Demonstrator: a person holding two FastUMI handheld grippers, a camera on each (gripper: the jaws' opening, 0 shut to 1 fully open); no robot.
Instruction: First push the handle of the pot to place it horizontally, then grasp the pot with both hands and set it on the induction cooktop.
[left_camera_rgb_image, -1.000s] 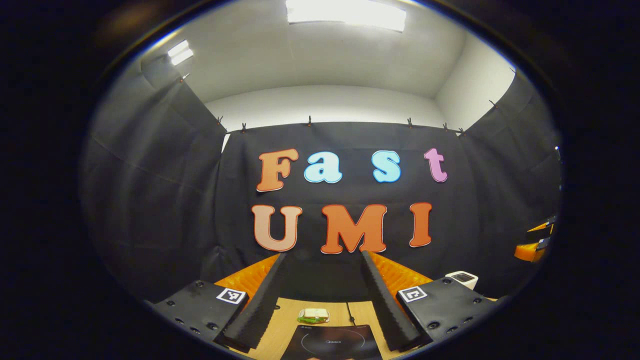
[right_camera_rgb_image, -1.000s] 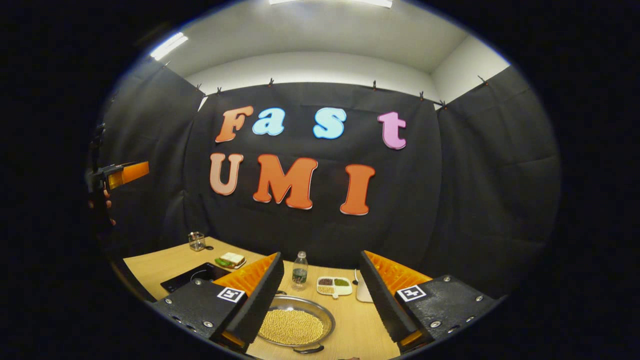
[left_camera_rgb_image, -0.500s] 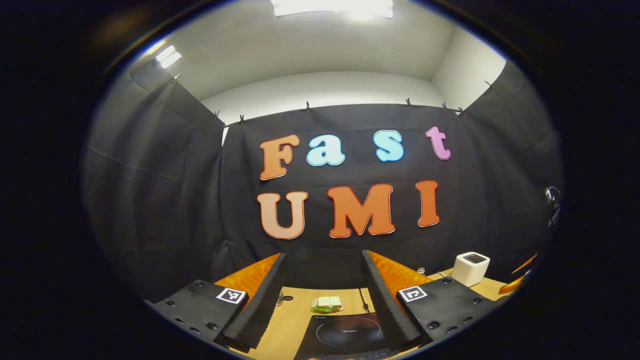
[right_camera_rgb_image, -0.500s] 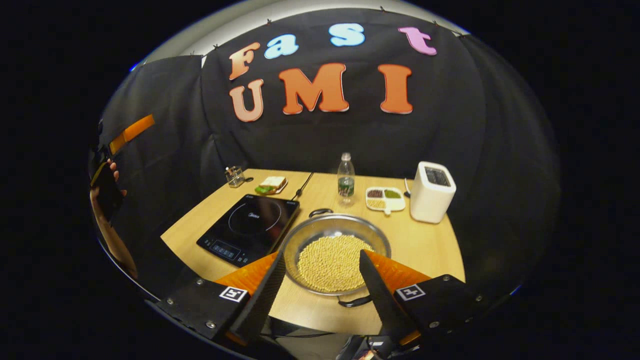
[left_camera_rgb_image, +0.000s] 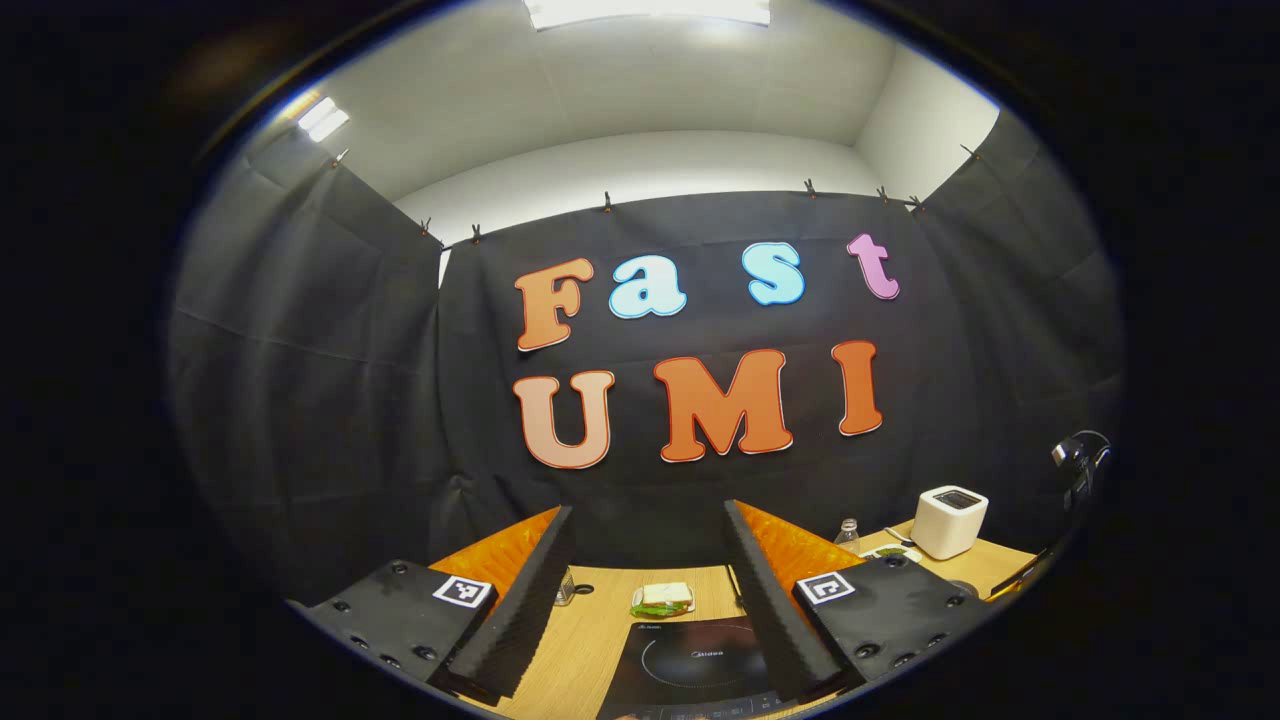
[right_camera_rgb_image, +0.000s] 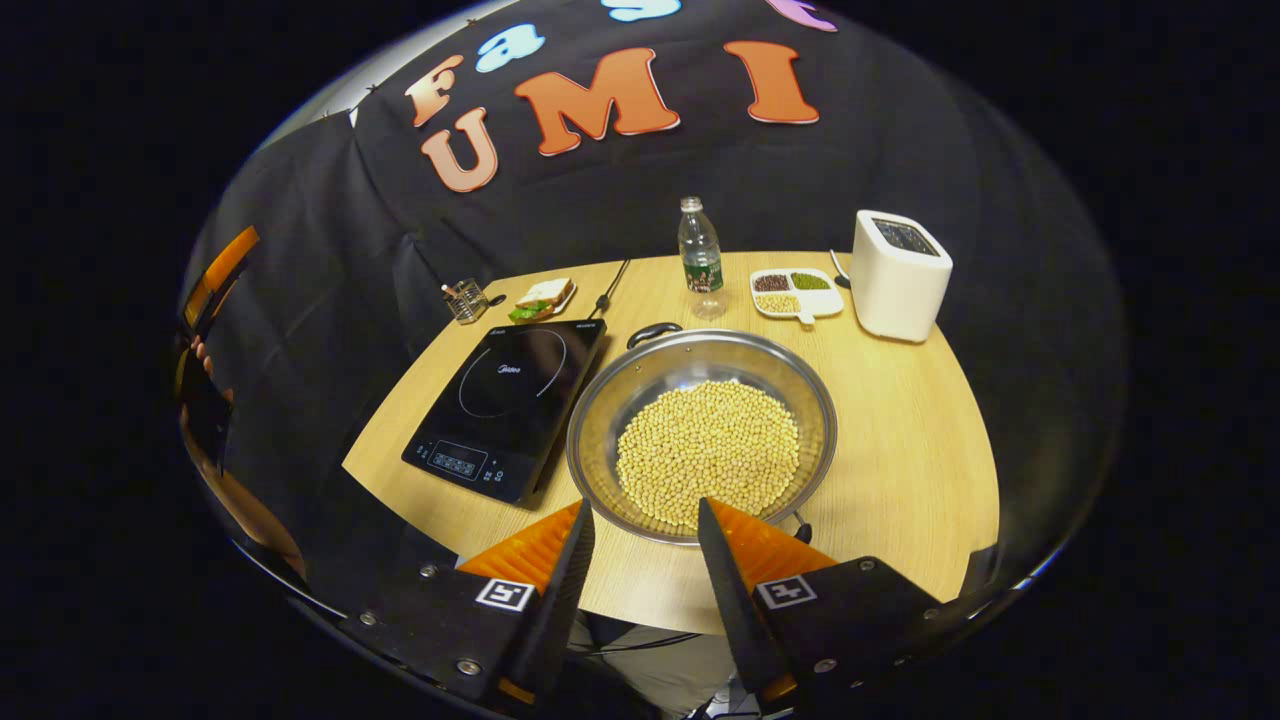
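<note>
**Me:** Right gripper (right_camera_rgb_image: 640, 555) is the one that matters, fingers spread apart with nothing between them, hanging over the near edge of the table (right_camera_rgb_image: 900, 440). Straight out past the tips sits the pot (right_camera_rgb_image: 702, 432), full of pale beans, resting on the wood just right of the induction cooktop (right_camera_rgb_image: 510, 405), its rim almost touching the cooktop's edge.

**Other:** Which way do the handles run?

**Me:** One loop handle (right_camera_rgb_image: 653, 333) pokes out on the far side of the pot, and the other handle (right_camera_rgb_image: 800, 525) peeks out on the near side, right beside my right finger. So the handle line runs toward and away from me, not across. I reckon that near one is what gets nudged sideways first.

**Other:** And your other hand?

**Me:** Left gripper (left_camera_rgb_image: 645, 600) is open too, holding nothing, looking level at the wall with the cooktop (left_camera_rgb_image: 695, 675) straight under its tips. From the pot it's across the cooktop, so the right is clearly nearer.
</note>
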